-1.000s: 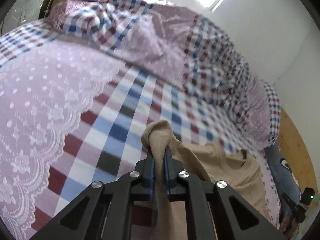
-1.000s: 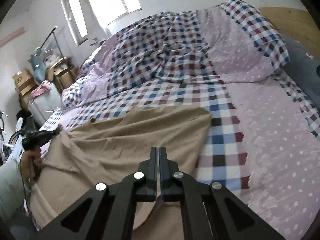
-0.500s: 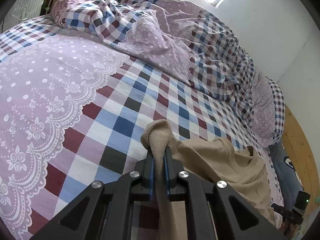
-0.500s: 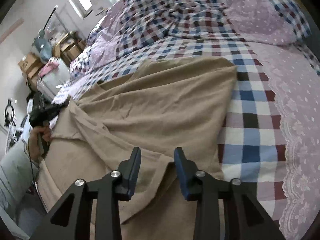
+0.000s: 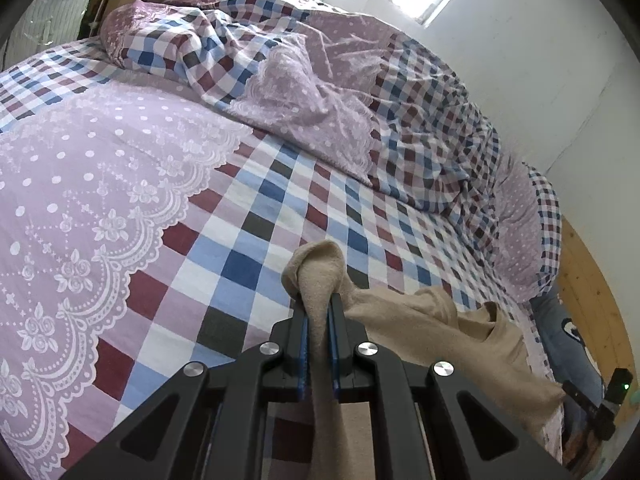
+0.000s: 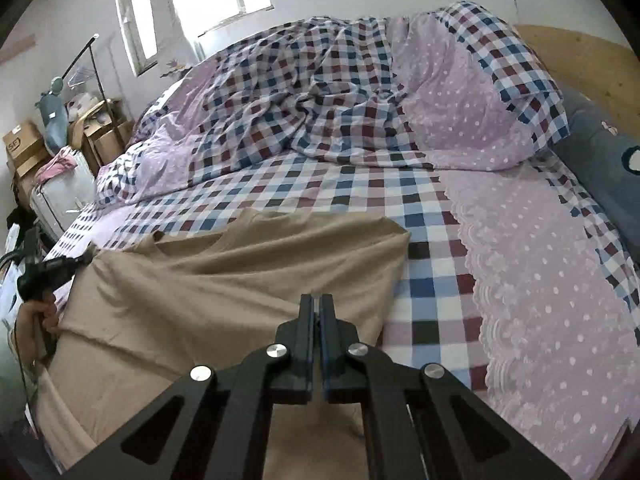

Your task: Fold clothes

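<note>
A tan garment (image 6: 224, 276) lies spread over the near part of the checked bed, its far edge straight and its right corner near the bed's middle. My left gripper (image 5: 317, 314) is shut on a bunched corner of that tan garment (image 5: 448, 340), which pokes up past the fingertips and trails off right. My right gripper (image 6: 317, 308) hovers low over the cloth's near right part, jaws pressed together with a thin layer of the fabric pinched between them. A crease runs from its tips leftward to a hand (image 6: 38, 316) holding the other tool.
A crumpled checked and lilac duvet (image 6: 340, 92) is heaped along the far side of the bed. The lilac lace sheet panel (image 6: 540, 280) lies to the right, a dark blue pillow (image 6: 600, 156) and wooden headboard (image 6: 580, 52) beyond. Boxes and clutter (image 6: 48, 148) stand left.
My right gripper opened half a second ago and has closed again on the cloth, pulling back higher. The left gripper keeps its hold and has lifted slightly.
</note>
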`<action>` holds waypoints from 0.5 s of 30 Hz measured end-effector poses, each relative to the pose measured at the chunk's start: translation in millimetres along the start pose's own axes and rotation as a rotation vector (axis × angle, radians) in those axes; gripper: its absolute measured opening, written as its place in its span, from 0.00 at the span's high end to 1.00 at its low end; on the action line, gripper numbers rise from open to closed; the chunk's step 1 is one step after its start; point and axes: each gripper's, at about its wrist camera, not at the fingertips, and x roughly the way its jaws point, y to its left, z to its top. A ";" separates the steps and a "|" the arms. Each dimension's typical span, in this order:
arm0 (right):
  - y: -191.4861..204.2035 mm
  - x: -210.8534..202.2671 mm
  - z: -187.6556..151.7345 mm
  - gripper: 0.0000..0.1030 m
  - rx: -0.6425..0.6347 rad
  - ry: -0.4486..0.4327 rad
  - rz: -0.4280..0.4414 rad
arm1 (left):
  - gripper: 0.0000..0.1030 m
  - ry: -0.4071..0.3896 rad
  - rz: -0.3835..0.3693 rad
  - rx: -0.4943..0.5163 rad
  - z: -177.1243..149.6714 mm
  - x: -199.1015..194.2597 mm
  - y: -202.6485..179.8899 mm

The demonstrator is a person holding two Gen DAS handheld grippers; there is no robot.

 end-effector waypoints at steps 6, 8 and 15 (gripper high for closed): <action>-15.4 51.8 18.6 0.99 0.015 0.073 -0.057 | 0.93 0.013 0.012 -0.005 0.7 3.9 1.6; -21.7 73.9 21.8 0.98 0.032 0.120 -0.078 | 0.93 0.025 0.021 -0.006 0.3 6.5 1.9; -36.2 46.9 -0.2 0.53 0.168 0.132 -0.066 | 0.67 0.042 0.056 -0.042 0.6 6.0 7.5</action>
